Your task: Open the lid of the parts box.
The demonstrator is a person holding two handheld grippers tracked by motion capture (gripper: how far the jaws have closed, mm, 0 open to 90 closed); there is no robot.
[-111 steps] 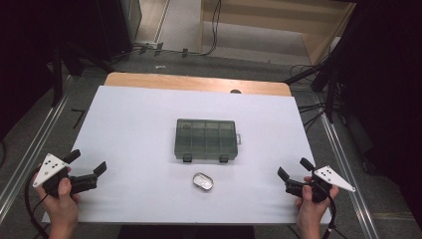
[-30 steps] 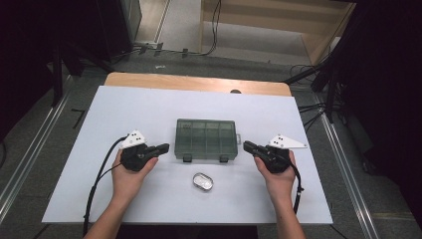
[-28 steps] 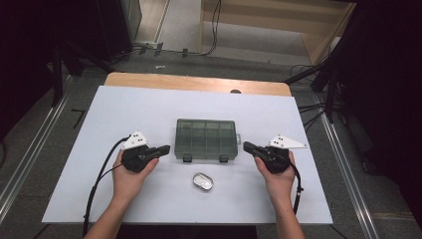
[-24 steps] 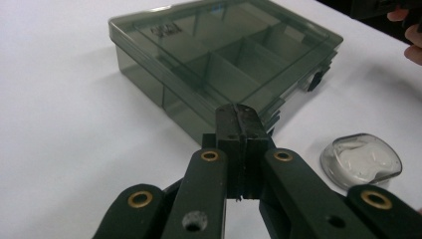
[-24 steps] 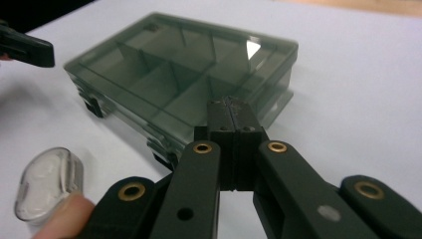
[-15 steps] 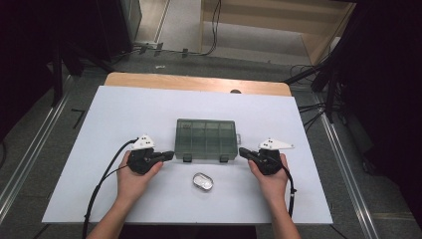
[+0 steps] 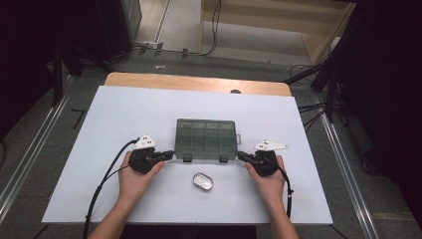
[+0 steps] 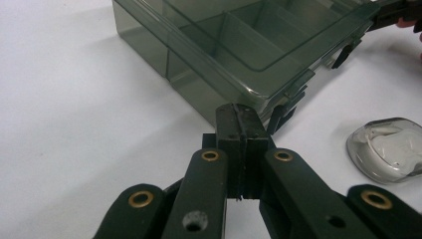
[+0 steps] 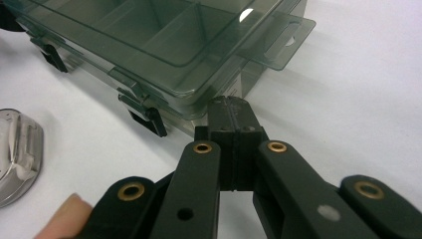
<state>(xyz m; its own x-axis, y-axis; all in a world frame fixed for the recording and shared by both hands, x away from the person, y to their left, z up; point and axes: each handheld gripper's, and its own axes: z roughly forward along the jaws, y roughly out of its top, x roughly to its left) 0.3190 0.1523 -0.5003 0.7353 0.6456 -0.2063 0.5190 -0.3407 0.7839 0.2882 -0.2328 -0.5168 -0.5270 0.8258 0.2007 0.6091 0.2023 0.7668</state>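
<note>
A smoky clear compartment box [image 7: 206,140] lies closed in the middle of the white table [image 7: 124,114]. My left gripper [image 7: 170,154] rests at the box's near left corner, jaws shut with nothing between them; in the left gripper view its tips [image 8: 238,115] touch or nearly touch the box [image 8: 239,45] beside a latch. My right gripper [image 7: 240,156] sits at the near right corner, also shut and empty, its tips [image 9: 230,110] at the corner of the box [image 9: 164,40] beneath the lid's hang tab. A small clear pouch with something white inside [image 7: 202,181] lies in front of the box.
The pouch [image 8: 388,149] is right of my left jaws and, in the right gripper view, the pouch [image 9: 17,154] is at the left edge. A wooden strip [image 7: 199,83] runs along the table's far edge. Cables trail from both grippers toward the person.
Both hands came in from the table's near corners to the box's sides, then closed in on its near corners. The right gripper has dropped slightly. Box and pouch have not moved.
</note>
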